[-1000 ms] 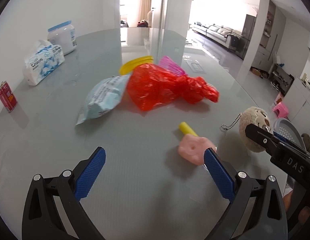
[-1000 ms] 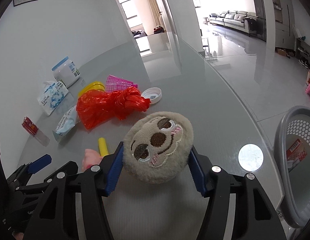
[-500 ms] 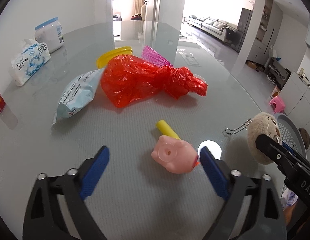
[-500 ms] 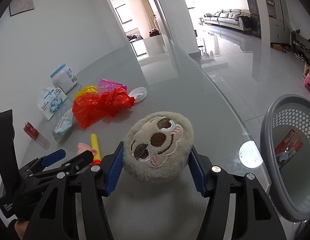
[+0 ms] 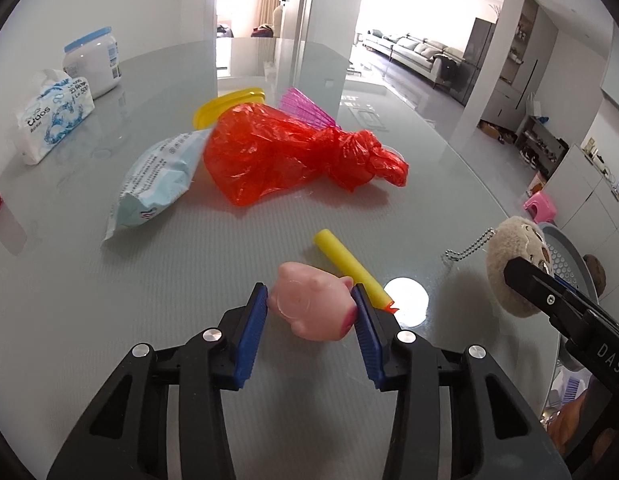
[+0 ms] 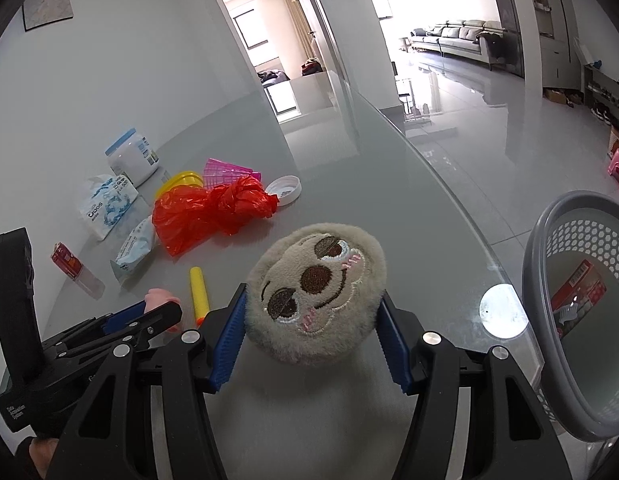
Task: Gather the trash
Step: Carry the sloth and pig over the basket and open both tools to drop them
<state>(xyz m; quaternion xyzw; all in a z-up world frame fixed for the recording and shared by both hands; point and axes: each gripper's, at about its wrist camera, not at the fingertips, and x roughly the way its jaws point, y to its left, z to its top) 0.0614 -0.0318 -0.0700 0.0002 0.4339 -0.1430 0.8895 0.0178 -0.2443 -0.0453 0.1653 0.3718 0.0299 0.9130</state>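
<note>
My left tool (image 5: 309,304) is closing around the pink pig toy (image 5: 313,306) lying on the tabletop (image 5: 149,280), snout toward me. My right tool (image 6: 311,332) pinches the plush sloth head (image 6: 315,288), face up, beside the grey basket (image 6: 549,300).

Two close wrist views, shared table (image 5: 109,320)

Left gripper (image 5: 311,305) jaws closing around pink pig toy (image 5: 314,305).
</note>
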